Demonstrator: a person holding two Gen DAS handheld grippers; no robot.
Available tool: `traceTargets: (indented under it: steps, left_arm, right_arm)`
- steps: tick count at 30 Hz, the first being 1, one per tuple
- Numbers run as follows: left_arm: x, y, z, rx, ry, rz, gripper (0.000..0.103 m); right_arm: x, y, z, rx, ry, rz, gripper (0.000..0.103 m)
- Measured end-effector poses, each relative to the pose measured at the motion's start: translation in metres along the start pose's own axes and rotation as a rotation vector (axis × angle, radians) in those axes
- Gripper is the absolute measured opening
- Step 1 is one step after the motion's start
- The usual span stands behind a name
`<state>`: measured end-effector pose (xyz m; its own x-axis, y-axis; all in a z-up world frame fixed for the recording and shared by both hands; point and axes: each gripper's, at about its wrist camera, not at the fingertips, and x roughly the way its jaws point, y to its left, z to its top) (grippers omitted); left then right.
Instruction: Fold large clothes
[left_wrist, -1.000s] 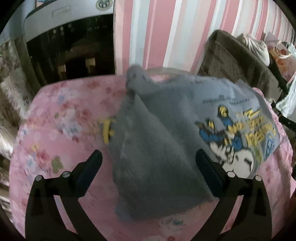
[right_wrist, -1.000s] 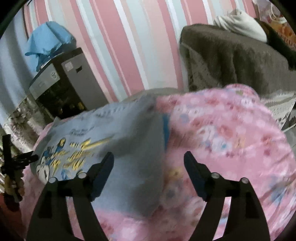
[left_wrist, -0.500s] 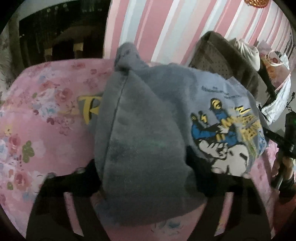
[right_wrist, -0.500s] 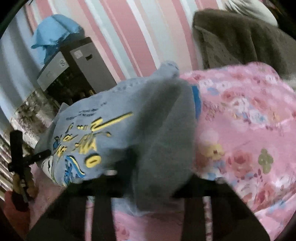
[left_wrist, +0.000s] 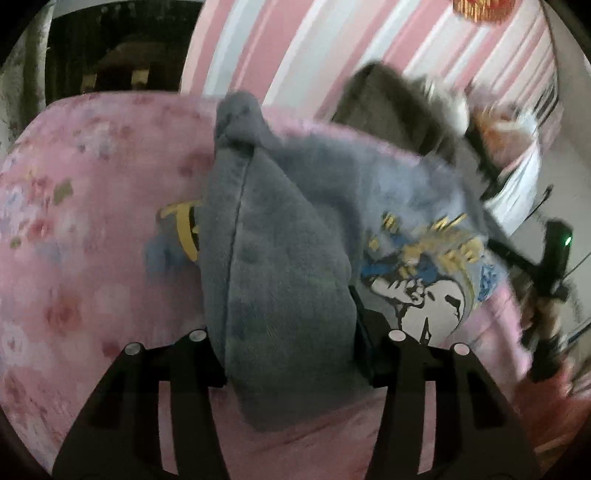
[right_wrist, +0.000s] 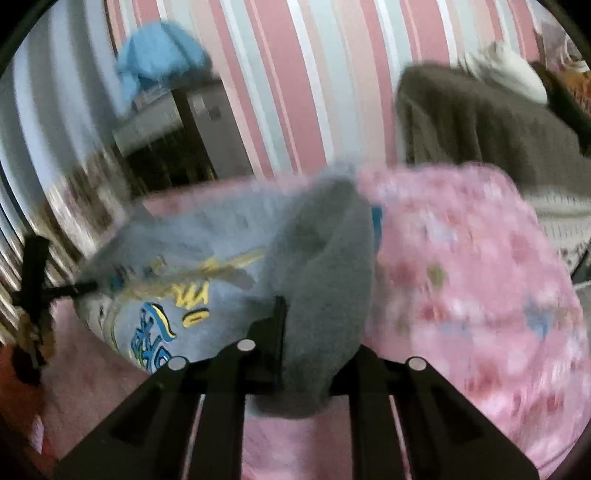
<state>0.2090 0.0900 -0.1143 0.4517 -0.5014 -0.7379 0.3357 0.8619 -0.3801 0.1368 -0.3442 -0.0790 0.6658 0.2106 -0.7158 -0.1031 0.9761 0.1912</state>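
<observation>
Left gripper (left_wrist: 286, 325) is pinching a bunched grey sleeve or side edge of the grey sweatshirt (left_wrist: 369, 206), jaws pressed in on the thick wad, cloth bulging out between and below them toward 6 o'clock; likely gripping here to have one corner for lifting and carrying into a fold. Sweatshirt is lying on the pink floral bedspread (left_wrist: 85, 240), its body running off toward 2 o'clock, cartoon print (left_wrist: 421, 273) sitting at 3 o'clock of the jaws. Left gripper is pointing forward and slightly down over the bed, tilted a bit, striped wall (left_wrist: 288, 48) at 12 o'clock.

Right gripper (right_wrist: 317, 339) is clamping the opposite grey edge, jaws closing on a thick roll of fabric; the sweatshirt's body is stretching toward 9–10 o'clock with the print at 8 o'clock, bare bedspread at 3 o'clock. Judging by the matched grips, both ends are being held so the garment stays taut and level. Right gripper is aiming forward, low over the bed, heavy blur suggesting motion, brown armchair (right_wrist: 480, 122) at 1 o'clock
</observation>
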Motion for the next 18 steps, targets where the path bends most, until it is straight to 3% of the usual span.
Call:
traceTargets:
  steps: [2, 3, 5, 7, 9, 15, 18]
  left_arm:
    - [0.002, 0.004, -0.003, -0.018, -0.011, 0.003, 0.063]
    - [-0.001, 0.002, -0.001, -0.022, -0.016, 0.019, 0.067]
    - [-0.009, -0.007, 0.000, 0.024, -0.047, 0.110, 0.077]
    - [-0.018, -0.020, 0.000, 0.078, -0.080, 0.203, 0.094]
    - [-0.026, -0.026, 0.002, 0.096, -0.111, 0.257, 0.099]
    - [-0.044, -0.043, 0.007, 0.044, -0.191, 0.440, 0.100]
    - [-0.050, -0.060, 0.008, 0.021, -0.228, 0.450, 0.100]
  right_arm:
    - [0.007, -0.009, -0.009, 0.031, 0.006, 0.001, 0.021]
    - [0.003, -0.014, -0.009, 0.053, -0.005, -0.017, 0.032]
    - [-0.009, -0.018, -0.006, 0.067, -0.030, -0.056, 0.044]
    - [-0.022, -0.019, -0.003, 0.073, -0.059, -0.074, 0.048]
    - [-0.032, -0.016, -0.003, 0.068, -0.093, -0.119, 0.065]
    - [-0.041, 0.002, -0.008, 0.043, -0.168, -0.204, 0.078]
    - [-0.039, 0.017, -0.008, 0.021, -0.184, -0.201, 0.078]
